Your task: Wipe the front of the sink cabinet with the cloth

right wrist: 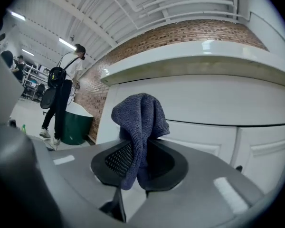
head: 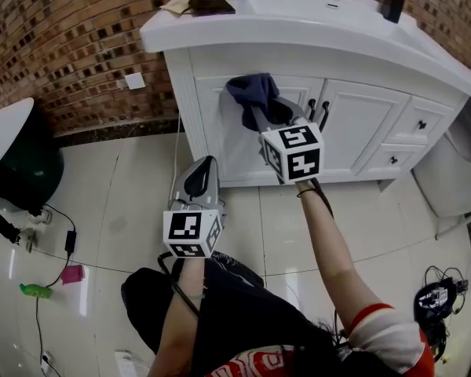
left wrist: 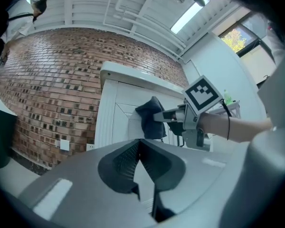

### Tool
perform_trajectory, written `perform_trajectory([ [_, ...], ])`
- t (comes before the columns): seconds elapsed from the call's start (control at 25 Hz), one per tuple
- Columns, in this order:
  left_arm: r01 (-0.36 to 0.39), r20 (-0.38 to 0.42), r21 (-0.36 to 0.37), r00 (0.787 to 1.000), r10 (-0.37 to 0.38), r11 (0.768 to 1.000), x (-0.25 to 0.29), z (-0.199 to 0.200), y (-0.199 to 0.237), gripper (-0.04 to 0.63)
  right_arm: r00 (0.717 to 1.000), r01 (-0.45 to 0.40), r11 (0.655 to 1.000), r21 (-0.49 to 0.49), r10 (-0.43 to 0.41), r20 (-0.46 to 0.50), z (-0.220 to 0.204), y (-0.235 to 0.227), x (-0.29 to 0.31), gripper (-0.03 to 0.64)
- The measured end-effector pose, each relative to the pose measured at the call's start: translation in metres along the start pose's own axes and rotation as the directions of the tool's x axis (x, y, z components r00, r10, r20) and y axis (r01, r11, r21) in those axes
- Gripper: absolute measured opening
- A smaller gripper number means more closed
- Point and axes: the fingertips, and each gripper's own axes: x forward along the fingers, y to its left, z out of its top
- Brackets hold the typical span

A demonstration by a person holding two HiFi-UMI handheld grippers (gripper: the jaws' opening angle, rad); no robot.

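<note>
The right gripper is pinching the blue cloth in its jaws at the cabinet door at 12 o'clock, the left gripper is hanging with jaws together, and rubbing across is probably coming next.

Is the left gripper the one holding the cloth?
No, the cloth is pinched in the right gripper, while the left gripper holds nothing.

No readable text — seemingly none anywhere.
</note>
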Motion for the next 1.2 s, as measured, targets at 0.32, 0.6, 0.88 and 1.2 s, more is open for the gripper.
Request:
perform_trajectory([
  [0.32, 0.012, -0.016, 0.025, 1.000, -0.012, 1.000, 0.003, -0.003, -0.007, 0.000, 0.984, 0.168, 0.986, -0.008, -0.168, -0.058, -0.023, -0.088, -0.039, 0.075],
  [0.6, -0.005, -0.023, 0.020, 1.000, 0.005, 1.000, 0.002, -0.005, -0.003, 0.000, 0.981, 0.186, 0.982, 0.022, -0.184, -0.069, -0.032, -0.099, -0.049, 0.074],
  [0.88, -0.016, -0.032, 0.020, 0.999, 0.017, 1.000, 0.003, -0.007, -0.001, 0.000, 0.998, 0.028, 0.999, 0.038, -0.026, -0.059, -0.037, -0.016, -0.018, 0.075],
  [1.2, -0.028, -0.028, -0.001, 0.999, 0.028, 1.000, 0.000, -0.007, 0.004, 0.000, 0.991, -0.106, 0.993, 0.049, 0.109, -0.082, -0.043, 0.061, 0.025, 0.074],
])
